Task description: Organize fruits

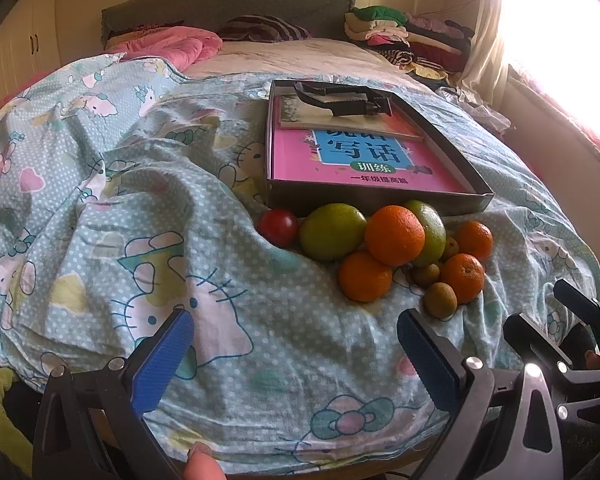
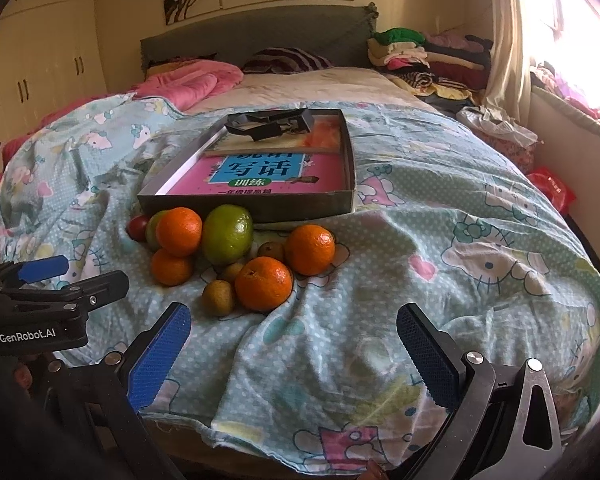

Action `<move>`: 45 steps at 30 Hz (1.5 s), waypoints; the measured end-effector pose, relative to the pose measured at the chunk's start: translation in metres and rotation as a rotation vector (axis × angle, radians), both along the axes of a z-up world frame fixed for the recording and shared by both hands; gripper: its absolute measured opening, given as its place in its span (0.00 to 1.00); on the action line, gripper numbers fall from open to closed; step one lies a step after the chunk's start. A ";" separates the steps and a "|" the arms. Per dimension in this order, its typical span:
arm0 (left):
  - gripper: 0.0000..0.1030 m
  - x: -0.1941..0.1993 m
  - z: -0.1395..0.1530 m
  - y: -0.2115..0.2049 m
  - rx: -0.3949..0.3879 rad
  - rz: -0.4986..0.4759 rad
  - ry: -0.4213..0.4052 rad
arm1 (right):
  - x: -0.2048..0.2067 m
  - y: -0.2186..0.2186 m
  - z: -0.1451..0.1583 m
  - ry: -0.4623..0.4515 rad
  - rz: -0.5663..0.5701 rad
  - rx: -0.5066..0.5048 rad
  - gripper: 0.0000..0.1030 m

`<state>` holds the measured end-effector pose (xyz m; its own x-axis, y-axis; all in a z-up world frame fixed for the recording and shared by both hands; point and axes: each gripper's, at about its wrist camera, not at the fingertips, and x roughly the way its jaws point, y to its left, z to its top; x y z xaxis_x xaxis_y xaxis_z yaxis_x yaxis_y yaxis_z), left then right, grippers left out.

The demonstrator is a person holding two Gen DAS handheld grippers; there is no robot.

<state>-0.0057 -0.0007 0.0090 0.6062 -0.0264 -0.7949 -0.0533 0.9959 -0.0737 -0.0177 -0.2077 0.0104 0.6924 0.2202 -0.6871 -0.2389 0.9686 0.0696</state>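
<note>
Left gripper [image 1: 294,356] and right gripper [image 2: 294,354] — both spread wide, empty — hover short of the fruits [image 2: 236,256].

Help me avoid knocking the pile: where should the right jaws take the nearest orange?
Grip the nearest orange across its widest middle, coming from the front with the right gripper open. Its right side is clear; a small brownish fruit touches its left, so ease that finger in.

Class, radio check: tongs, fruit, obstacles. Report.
Left tongs open, empty. Right tongs open, empty. Fruit pile loose on bedspread, untouched. Box behind pile already holds books; approach clear.
</note>
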 end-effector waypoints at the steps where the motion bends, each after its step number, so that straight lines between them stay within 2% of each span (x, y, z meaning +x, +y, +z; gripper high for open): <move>1: 0.99 0.000 0.000 0.000 0.000 -0.001 0.000 | 0.000 0.000 0.000 0.000 -0.001 0.000 1.00; 24: 0.99 0.003 0.000 0.000 0.001 -0.012 0.008 | 0.005 -0.002 -0.002 0.015 -0.010 -0.014 1.00; 34: 0.99 0.012 -0.010 0.004 -0.036 -0.037 0.053 | 0.015 -0.008 -0.007 0.021 -0.021 -0.027 1.00; 38: 0.99 0.017 -0.011 0.006 -0.045 -0.048 0.044 | 0.026 -0.013 -0.009 0.032 -0.023 -0.032 1.00; 40: 0.96 0.019 -0.010 0.006 -0.064 -0.053 0.042 | 0.034 -0.016 -0.010 0.035 -0.027 -0.040 1.00; 42: 0.86 0.022 -0.006 0.003 -0.076 -0.079 0.027 | 0.040 -0.019 -0.010 0.038 -0.030 -0.041 1.00; 45: 0.83 0.024 0.003 -0.010 -0.056 -0.132 -0.014 | 0.051 -0.022 -0.010 0.042 -0.026 -0.044 1.00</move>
<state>0.0188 -0.0105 0.0124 0.6058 -0.1508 -0.7812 0.0792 0.9884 -0.1294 0.0329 -0.2300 0.0000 0.6680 0.1712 -0.7242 -0.2115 0.9767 0.0358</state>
